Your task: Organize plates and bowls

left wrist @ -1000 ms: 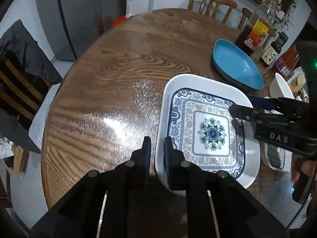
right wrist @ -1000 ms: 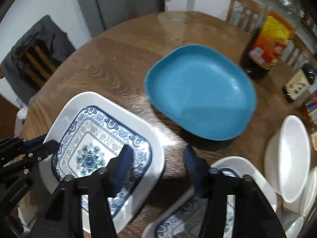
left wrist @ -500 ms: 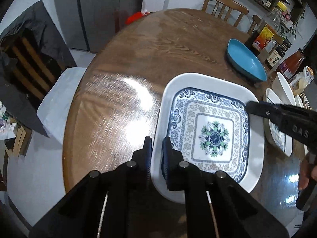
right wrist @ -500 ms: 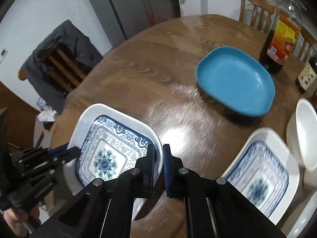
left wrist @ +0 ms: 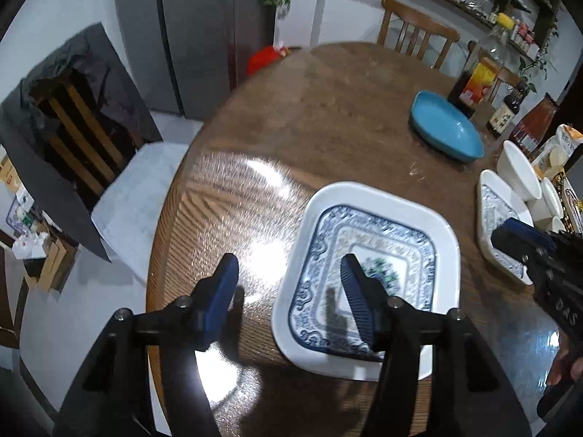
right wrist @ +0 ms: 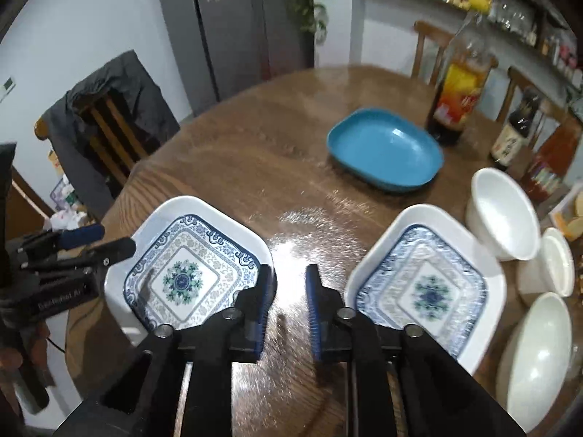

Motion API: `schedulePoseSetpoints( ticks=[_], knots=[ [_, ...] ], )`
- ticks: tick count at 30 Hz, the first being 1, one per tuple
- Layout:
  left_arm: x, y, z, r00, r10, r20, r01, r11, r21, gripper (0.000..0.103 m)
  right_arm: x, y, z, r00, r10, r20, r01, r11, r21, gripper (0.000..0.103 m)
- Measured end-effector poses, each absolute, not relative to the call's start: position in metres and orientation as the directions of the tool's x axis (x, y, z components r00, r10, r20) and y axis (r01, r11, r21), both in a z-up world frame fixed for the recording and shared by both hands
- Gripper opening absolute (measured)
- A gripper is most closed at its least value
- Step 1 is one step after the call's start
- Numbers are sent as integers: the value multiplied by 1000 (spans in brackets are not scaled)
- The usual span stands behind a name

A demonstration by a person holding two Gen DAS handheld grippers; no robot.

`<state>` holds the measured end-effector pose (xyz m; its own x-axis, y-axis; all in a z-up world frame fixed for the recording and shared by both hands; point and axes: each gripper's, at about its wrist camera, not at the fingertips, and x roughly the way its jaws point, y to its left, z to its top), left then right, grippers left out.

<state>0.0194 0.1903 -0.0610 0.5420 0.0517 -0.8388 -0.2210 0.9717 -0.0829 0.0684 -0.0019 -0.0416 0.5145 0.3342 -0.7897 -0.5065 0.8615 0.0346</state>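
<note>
A large square white plate with a blue floral pattern lies flat near the table's front left edge. My left gripper hovers over its left rim, jaws opening wide, pads clear of the rim. My right gripper hangs beside the plate's right edge, jaws opening a little, with only bare table between them. A smaller plate of the same pattern lies to the right. A blue plate sits further back. White bowls stand at the right.
Sauce bottles stand behind the blue plate on the round wooden table. A chair draped with dark cloth stands at the left, more chairs at the far side. A grey fridge is behind.
Half a second ago both grippers were shut on the large patterned plate's rims. Both have let go, opened and drawn back and upward; the plate rests on the table.
</note>
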Motion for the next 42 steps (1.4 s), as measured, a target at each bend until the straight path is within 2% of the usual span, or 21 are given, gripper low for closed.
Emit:
schedulePoseSetpoints(
  ticks=[2,5,8,15,17,24,31,38,42],
  knots=[
    [18,184,-53,559,52,-827,-212,974,-82,68,59,-11,-33,552,328,-767,-493,870,17,48],
    [15,172,-44,587,50,-808,-195,978,-81,80,45,-23,-22,600,329,-729,-479,878,2,58],
    [12,160,-36,609,44,-792,-171,982,-77,85,33,-32,-15,629,323,-707,-467,884,-11,59],
    [11,130,-28,620,10,-784,-105,992,-70,91,21,-57,-3,666,310,-678,-423,906,0,60],
    [10,122,-26,622,7,-783,-91,994,-64,93,20,-67,-1,673,306,-674,-406,914,11,65],
    [15,99,-21,621,-22,-784,-44,997,-62,94,15,-91,1,693,279,-665,-348,937,30,67],
    [20,79,-16,627,-32,-779,-9,999,-48,102,17,-115,0,701,247,-669,-288,956,51,67],
    [32,58,-17,614,-58,-788,47,998,-36,102,20,-133,-3,700,215,-681,-223,972,77,67],
    [39,54,-20,590,-125,-798,90,992,-89,102,20,-141,-6,700,198,-686,-196,977,82,67]
  ],
)
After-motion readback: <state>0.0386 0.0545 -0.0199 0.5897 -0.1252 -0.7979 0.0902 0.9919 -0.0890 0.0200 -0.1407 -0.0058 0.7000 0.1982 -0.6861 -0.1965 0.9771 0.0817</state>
